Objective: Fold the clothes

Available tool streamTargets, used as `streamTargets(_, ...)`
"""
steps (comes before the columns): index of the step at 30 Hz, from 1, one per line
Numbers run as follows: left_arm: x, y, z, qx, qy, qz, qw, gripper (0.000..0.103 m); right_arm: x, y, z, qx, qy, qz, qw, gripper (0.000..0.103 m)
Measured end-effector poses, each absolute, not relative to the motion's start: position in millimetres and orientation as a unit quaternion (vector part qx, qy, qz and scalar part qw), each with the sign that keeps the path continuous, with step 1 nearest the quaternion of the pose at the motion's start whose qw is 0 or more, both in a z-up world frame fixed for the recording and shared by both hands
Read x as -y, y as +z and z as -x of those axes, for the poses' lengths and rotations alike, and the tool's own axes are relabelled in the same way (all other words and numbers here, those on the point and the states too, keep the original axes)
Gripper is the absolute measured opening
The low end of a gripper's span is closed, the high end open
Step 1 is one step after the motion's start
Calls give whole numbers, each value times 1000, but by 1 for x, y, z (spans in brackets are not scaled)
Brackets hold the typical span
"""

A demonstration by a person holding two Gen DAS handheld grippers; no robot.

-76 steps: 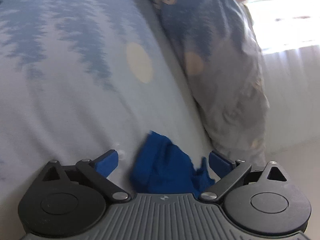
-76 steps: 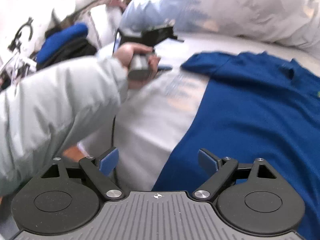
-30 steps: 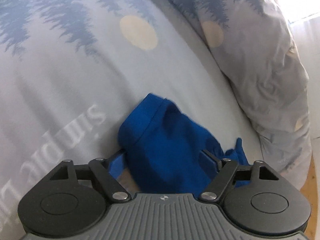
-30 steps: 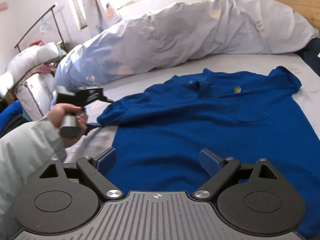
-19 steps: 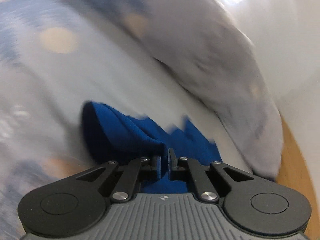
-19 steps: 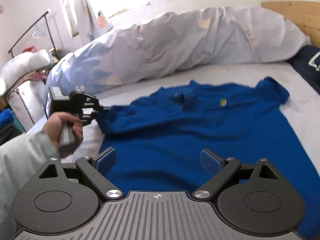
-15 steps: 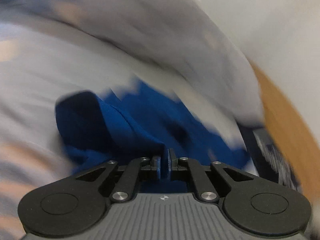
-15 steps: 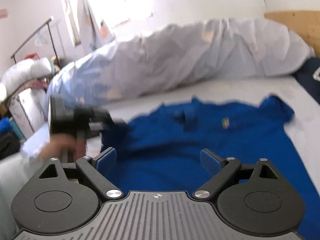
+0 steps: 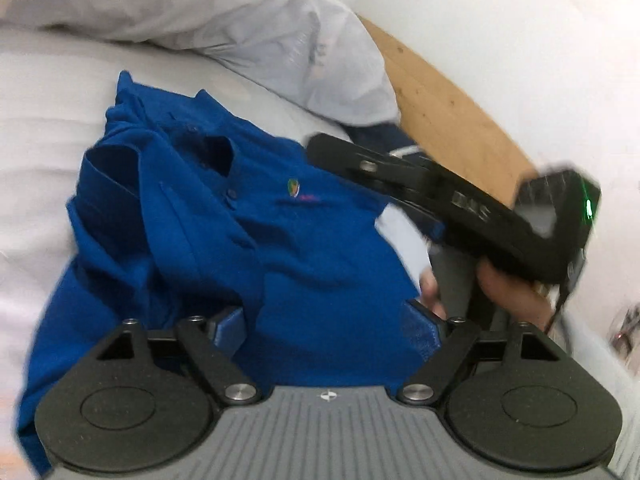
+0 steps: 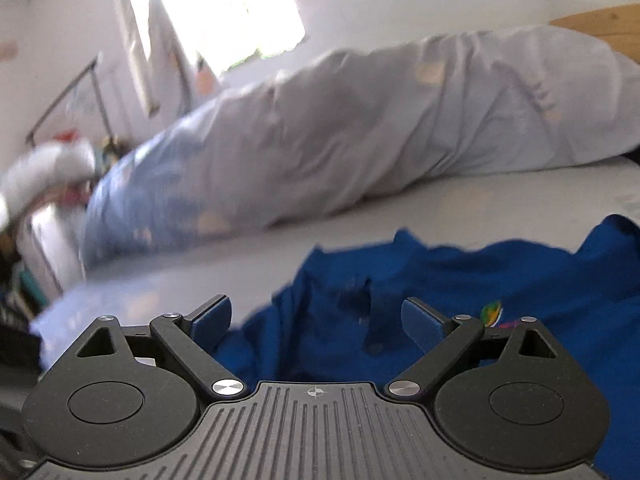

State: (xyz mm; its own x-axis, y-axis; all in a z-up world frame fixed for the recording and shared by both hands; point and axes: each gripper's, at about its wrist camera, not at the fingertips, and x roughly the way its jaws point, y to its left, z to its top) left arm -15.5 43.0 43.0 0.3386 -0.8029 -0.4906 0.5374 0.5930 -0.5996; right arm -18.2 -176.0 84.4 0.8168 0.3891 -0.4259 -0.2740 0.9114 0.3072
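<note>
A blue polo shirt with a small chest logo lies on the pale bed sheet, its left sleeve side folded over toward the collar. My left gripper is open just above the shirt's body and holds nothing. My right gripper is open, low over the shirt near the collar; it also shows in the left wrist view, held in a hand at the right.
A long rumpled duvet lies along the far side of the bed. A wooden headboard stands at the right. A dark garment lies by the headboard. A window and clutter are at the left.
My left gripper was shut on the sleeve, carried it across over the shirt and has now opened and let it go. My right gripper has dropped low toward the collar.
</note>
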Motion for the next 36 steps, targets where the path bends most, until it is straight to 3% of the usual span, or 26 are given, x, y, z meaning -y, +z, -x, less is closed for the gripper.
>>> streamTargets(3,-45,49,19,-403,-398,115,816,86,154,86,13,-255,215,-70,940,91)
streamTargets(5,-41,45,19,-411,-395,103,815,86,137,86,9,-259,240,-40,935,76)
streamTargets(10,-27,35,24,-433,-425,79,791,86,94,70,3,-308,274,34,910,60)
streamTargets(15,-39,28,23,-441,-408,86,795,86,81,55,5,-334,254,75,905,28)
streamTargets(16,-42,27,22,-443,-402,85,797,86,82,52,4,-340,242,86,905,14)
streamTargets(24,-59,26,19,-446,-387,93,802,86,149,66,-3,-357,108,69,925,13)
streamTargets(30,-56,21,16,-449,-385,94,801,87,124,92,23,-316,267,37,910,20)
streamTargets(36,-55,17,15,-448,-386,99,801,89,80,62,21,-352,317,59,879,22)
